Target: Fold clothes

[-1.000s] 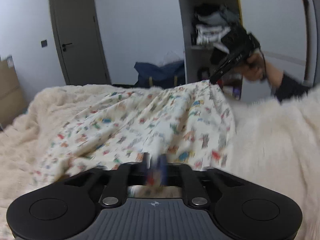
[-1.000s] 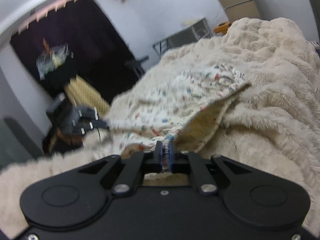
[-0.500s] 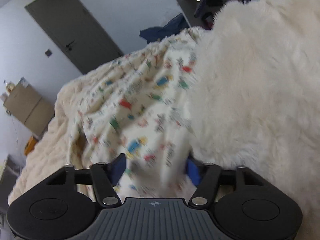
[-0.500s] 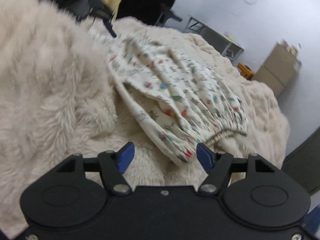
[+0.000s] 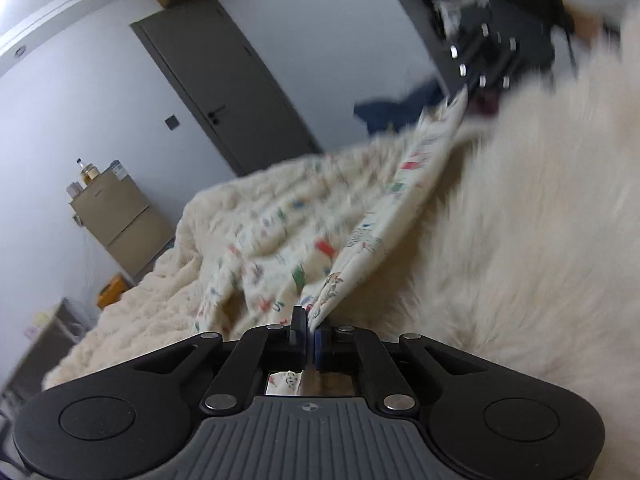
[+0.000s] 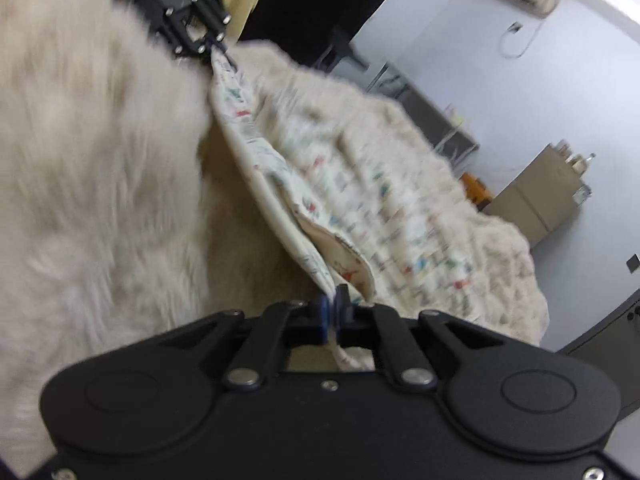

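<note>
We see the left claw (image 5: pixel 309 330) closed, its blue pads pinching one edge of the printed garment (image 5: pixel 304 236). The right claw (image 6: pixel 331 312) is likewise closed, clamped on the opposite end of the same edge. Between the two claws the gripped edge runs taut and raised, while the rest of the garment lies rumpled on the cream fleece blanket (image 5: pixel 520 248) that covers the bed. In the left wrist view we find the right claw at upper right, touching the garment's far corner. A grey door (image 5: pixel 224 92) stands behind the bed.
</note>
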`<state>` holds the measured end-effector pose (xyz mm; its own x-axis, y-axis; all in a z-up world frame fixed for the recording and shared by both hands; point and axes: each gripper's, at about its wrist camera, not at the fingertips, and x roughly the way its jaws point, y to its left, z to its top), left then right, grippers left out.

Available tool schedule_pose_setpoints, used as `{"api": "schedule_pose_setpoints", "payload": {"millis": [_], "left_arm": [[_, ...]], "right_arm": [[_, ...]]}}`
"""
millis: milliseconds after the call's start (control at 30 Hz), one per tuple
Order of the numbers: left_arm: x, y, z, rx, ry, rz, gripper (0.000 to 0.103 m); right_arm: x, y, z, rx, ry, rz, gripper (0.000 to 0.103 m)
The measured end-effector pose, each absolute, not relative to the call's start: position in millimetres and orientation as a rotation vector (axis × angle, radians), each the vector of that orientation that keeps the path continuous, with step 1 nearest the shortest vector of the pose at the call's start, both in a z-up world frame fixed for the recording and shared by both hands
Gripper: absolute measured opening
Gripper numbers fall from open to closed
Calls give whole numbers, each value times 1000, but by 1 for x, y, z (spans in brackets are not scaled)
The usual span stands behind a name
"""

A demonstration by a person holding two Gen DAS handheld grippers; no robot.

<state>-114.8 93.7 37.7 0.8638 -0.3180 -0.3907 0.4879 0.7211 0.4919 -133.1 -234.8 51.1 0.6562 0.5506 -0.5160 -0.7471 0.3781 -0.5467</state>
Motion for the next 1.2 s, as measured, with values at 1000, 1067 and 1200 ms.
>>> {"api": "schedule_pose_setpoints", "payload": {"millis": [1000,1067,1200], "left_arm": [[202,139,52,443,511,-419,84],[221,127,36,465,519,-461,85],[266,132,-2,394,562,-380,86]], "right_arm": [[94,-296,15,-71,511,666,73],[98,-286,2,-86,538,693,72],[101,-268,-9,-92,576,702,47]]}}
